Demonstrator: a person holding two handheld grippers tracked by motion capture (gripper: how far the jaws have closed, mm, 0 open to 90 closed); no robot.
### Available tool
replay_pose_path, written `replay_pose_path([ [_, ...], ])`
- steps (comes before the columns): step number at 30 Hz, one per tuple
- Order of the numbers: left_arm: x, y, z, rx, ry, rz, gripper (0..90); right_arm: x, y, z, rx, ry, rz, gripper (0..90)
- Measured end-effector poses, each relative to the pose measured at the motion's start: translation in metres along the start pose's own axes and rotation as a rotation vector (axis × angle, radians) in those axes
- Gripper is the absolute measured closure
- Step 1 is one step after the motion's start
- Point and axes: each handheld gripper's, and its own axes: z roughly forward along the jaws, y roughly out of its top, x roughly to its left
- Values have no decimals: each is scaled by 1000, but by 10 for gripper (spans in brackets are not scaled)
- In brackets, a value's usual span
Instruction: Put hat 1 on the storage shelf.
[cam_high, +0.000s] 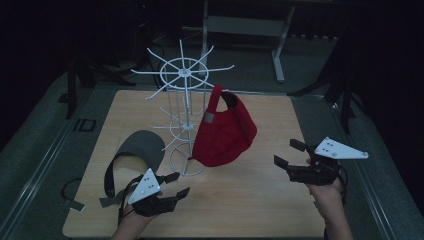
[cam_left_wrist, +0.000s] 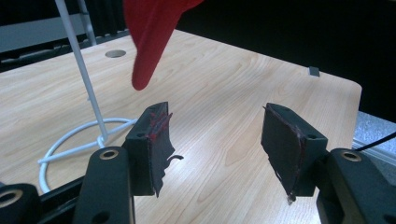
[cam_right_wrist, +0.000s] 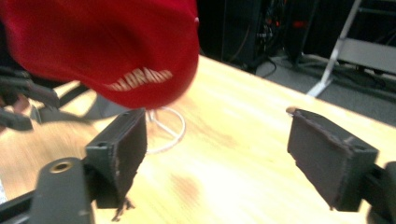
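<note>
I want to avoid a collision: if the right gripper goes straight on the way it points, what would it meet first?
Probably the red cap hanging on the white wire rack; it lies just ahead of the right gripper, though depth is unclear.

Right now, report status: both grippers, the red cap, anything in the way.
Left gripper open, empty, low over table. Right gripper open, empty, clear of red cap. Cap hanging on white rack. Grey visor lying beside left gripper.
</note>
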Motion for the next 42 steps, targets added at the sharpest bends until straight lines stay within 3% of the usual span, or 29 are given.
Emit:
replay_pose_path([
  [7,3,-8,-4,0,0,-10,429,-8,-26,4,20,-21,68,206],
  [15,7,-23,-15,12,44,-29,429,-9,-59,11,44,-46,42,156],
  [19,13,-32,-29,27,115,-28,429,-13,-76,14,48,-38,29,153],
  [25,25,-48,-57,33,227,-71,429,-18,-92,17,76,-41,51,148],
  [33,34,-68,-91,72,387,-111,427,-18,-107,24,122,-47,30,141],
  [36,38,-78,-102,81,436,-154,420,-18,-113,25,129,-60,25,141],
  [38,40,-81,-104,91,443,-171,404,-19,-114,25,130,-59,30,141],
  [39,43,-88,-109,110,474,-195,404,-19,-116,24,132,-61,34,141],
  [42,49,-96,-113,144,514,-231,387,-21,-118,22,118,-89,31,141],
])
